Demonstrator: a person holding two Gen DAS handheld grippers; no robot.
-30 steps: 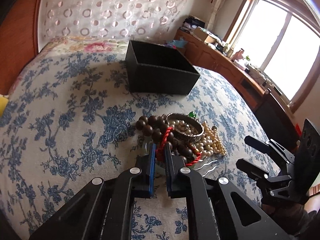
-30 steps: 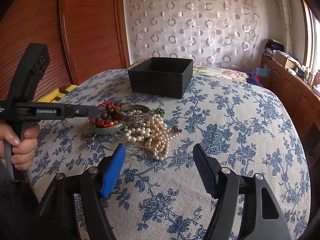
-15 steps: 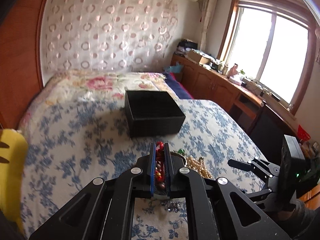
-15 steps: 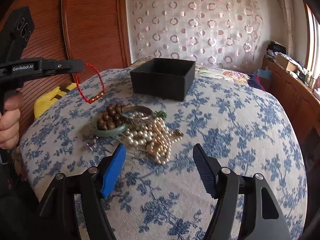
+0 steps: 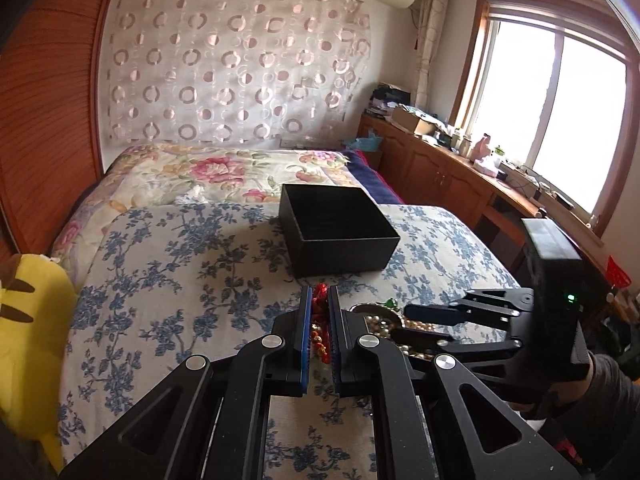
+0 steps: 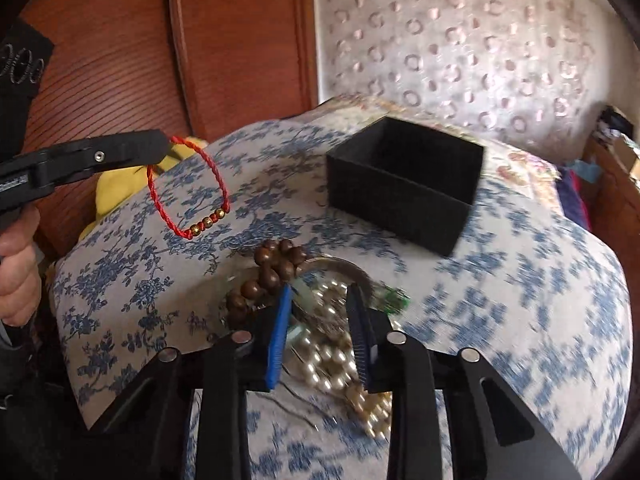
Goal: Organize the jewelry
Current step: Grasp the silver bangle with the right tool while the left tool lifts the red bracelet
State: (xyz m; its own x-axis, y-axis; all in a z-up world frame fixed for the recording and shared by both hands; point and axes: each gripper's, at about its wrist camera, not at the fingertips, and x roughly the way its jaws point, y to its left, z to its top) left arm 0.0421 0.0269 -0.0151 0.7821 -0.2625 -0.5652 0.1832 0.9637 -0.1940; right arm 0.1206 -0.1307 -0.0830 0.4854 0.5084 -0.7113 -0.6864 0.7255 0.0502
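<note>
Right gripper (image 6: 320, 312): nearest, low over the jewelry pile, jaws closing with pearls (image 6: 332, 356) and part of a green bangle (image 6: 302, 294) between them; blur hides whether the pads touch.
Pile: in front of the box, brown beads (image 6: 276, 264) on its left side, pearls toward the near edge.
Left gripper (image 5: 319, 320): left of the pile and raised, jaws narrow, clamped on the red bracelet (image 6: 188, 196).
Red bracelet: hangs in a loop clear of the cloth (image 6: 520, 300), gold beads lowest.
Box (image 6: 404, 180): black, open, beyond the pile.
Yellow toy (image 5: 32, 320): far left of the box.
</note>
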